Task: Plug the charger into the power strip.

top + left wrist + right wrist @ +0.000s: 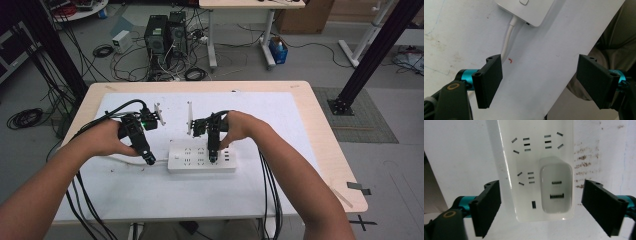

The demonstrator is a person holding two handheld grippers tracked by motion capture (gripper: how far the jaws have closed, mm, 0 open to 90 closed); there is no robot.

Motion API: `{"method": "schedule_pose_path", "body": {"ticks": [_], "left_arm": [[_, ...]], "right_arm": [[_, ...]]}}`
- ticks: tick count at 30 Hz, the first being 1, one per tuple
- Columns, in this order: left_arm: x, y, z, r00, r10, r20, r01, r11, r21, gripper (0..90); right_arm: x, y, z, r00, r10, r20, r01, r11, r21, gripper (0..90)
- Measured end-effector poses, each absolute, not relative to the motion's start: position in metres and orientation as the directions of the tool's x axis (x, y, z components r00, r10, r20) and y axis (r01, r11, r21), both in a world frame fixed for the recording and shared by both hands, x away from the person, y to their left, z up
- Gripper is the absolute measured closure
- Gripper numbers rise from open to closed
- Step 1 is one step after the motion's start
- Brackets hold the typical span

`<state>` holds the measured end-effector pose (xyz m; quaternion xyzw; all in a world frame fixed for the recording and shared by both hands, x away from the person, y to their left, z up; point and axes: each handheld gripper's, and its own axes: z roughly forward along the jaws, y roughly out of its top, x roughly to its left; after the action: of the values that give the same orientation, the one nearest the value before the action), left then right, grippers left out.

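Table bears one power strip carrying one charger

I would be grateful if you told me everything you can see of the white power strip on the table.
The power strip is a long white block of glossy plastic lying flat on the white table cover. Its top carries rows of socket slots and a button near the cord end. A white charger with two ports sits plugged in near the other end. A white cord leaves the strip. The right gripper is poised above it, jaws open, not gripping.
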<state>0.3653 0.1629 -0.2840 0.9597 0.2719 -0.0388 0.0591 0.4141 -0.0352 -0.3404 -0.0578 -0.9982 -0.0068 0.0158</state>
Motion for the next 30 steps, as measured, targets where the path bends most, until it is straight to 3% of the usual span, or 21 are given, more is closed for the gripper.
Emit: {"method": "schedule_pose_path", "body": {"ticks": [30], "left_arm": [[0.357, 0.142, -0.244, 0.907, 0.407, -0.105, 0.418, -0.898, 0.134, 21.6]], "right_arm": [[0.354, -0.105, -0.253, -0.976, 0.216, -0.008, 0.216, 0.976, 0.032, 13.7]]}}
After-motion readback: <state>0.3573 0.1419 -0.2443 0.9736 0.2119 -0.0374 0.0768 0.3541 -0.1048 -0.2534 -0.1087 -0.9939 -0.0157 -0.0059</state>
